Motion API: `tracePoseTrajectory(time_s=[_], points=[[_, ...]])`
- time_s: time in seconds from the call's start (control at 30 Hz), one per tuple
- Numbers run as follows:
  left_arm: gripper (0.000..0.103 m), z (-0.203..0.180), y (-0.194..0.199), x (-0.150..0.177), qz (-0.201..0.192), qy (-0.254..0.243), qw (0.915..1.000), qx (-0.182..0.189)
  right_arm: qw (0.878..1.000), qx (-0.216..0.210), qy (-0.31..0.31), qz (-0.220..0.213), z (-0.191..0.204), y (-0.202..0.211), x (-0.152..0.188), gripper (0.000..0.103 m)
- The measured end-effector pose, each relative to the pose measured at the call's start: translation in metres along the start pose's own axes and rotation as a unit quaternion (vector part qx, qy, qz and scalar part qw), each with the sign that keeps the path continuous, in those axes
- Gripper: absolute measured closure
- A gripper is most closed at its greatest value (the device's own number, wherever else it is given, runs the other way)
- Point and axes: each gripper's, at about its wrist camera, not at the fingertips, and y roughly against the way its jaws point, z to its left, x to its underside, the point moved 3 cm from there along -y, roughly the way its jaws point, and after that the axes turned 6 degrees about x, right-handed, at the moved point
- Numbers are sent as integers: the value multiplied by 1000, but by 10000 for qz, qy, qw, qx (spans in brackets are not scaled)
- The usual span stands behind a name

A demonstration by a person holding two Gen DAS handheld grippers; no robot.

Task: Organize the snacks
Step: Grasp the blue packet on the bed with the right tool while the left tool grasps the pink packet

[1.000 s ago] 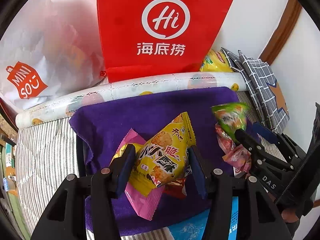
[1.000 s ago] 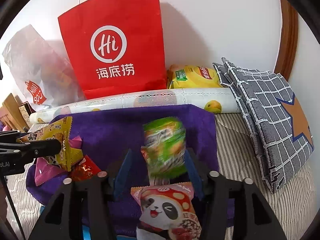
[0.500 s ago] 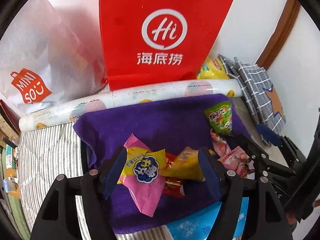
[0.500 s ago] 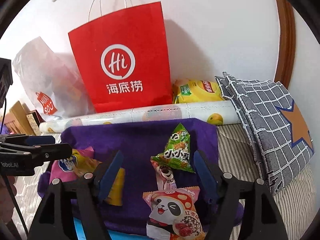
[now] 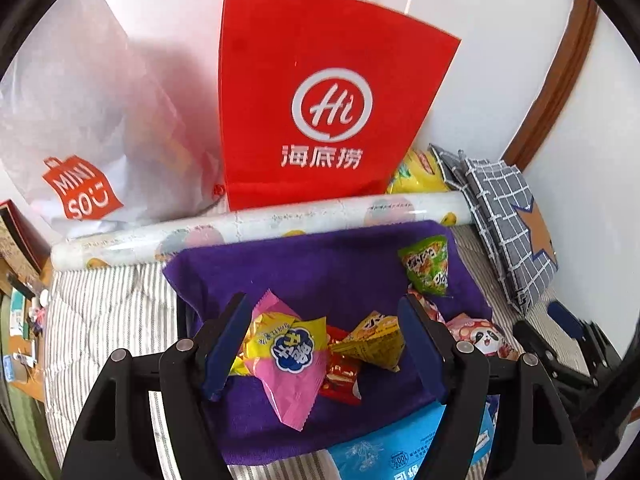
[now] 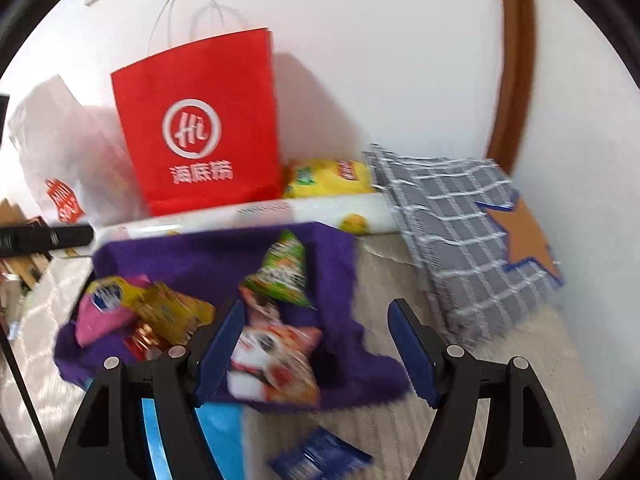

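now that both packets have been let go, the yellow triangular snack (image 5: 374,342) lies on the purple towel (image 5: 320,264) between the wide left hand-held gripper (image 5: 322,346) fingers. ahead-left of the wide, empty right hand-held gripper (image 6: 316,346), angled down, the green snack (image 6: 282,274) rests too: two more sorted.

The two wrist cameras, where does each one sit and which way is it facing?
Left wrist: on the left gripper, angled down at the purple towel; its open jaws show, and the right gripper at right.
Right wrist: on the right gripper, angled down at the towel's right edge; open jaws show, the left gripper at left.
Shared: red bag, green packet, panda packet.
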Motion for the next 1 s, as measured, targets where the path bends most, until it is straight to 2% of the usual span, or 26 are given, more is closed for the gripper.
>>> tracePoseTrajectory(time_s=[0.23, 0.33, 0.5, 0.57, 0.9, 0.93, 1.0], points=[[28, -4, 4, 0, 4, 12, 9999, 105, 9988, 9, 196, 452, -15, 11, 44, 32], [28, -7, 3, 1, 57, 27, 9998, 199, 9975, -18, 171, 688, -16, 7, 64, 39], [28, -11, 0, 4, 163, 16, 9995, 269, 9923, -334, -292, 1154, -22, -10, 87, 53], [28, -11, 0, 4, 194, 22, 9994, 294, 9883, -479, -450, 1374, -21, -17, 92, 54], [28, -10, 5, 4, 191, 81, 9990, 397, 9874, -504, -615, 1368, -14, -28, 91, 54], [28, -10, 6, 4, 184, 71, 9990, 402, 9868, -522, -654, 1388, -15, -29, 92, 55], [28, -11, 7, 4, 176, 64, 9990, 412, 9864, -582, -703, 1367, -18, -32, 93, 83]])
